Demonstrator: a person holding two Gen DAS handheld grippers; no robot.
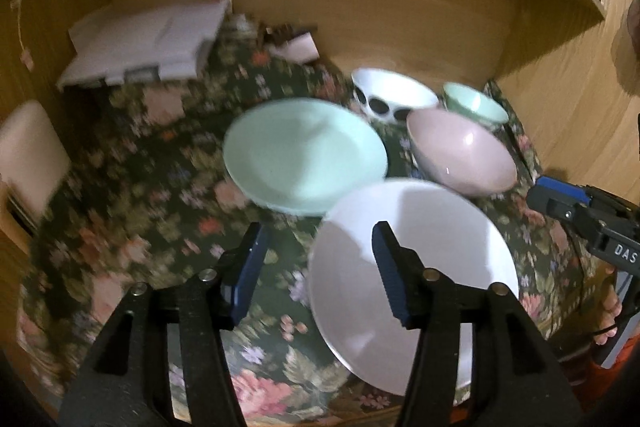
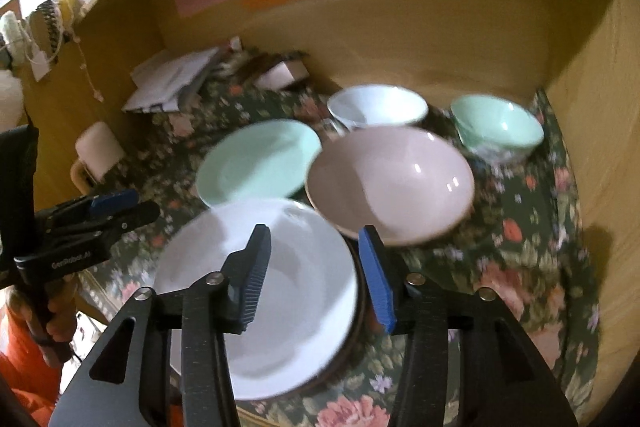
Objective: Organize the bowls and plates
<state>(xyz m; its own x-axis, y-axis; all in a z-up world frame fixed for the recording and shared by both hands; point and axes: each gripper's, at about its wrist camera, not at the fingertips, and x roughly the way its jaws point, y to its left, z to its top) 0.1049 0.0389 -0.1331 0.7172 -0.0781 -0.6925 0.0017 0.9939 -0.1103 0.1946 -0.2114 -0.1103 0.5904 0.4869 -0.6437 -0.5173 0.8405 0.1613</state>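
Both my left gripper (image 1: 318,247) and right gripper (image 2: 314,251) hang part-open and empty above the white plate (image 2: 256,299) at lower centre, likely so I can choose between the green plate (image 1: 304,155) and pink bowl (image 2: 390,183) beyond.

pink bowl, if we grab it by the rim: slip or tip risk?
The pink bowl shows bright glints, so it is probably glazed and slick under the pads. It looks rigid and likely breakable if dropped. Its walls flare wide above a base that seems narrower, so a one-sided rim pinch may tilt it on the floral cloth.
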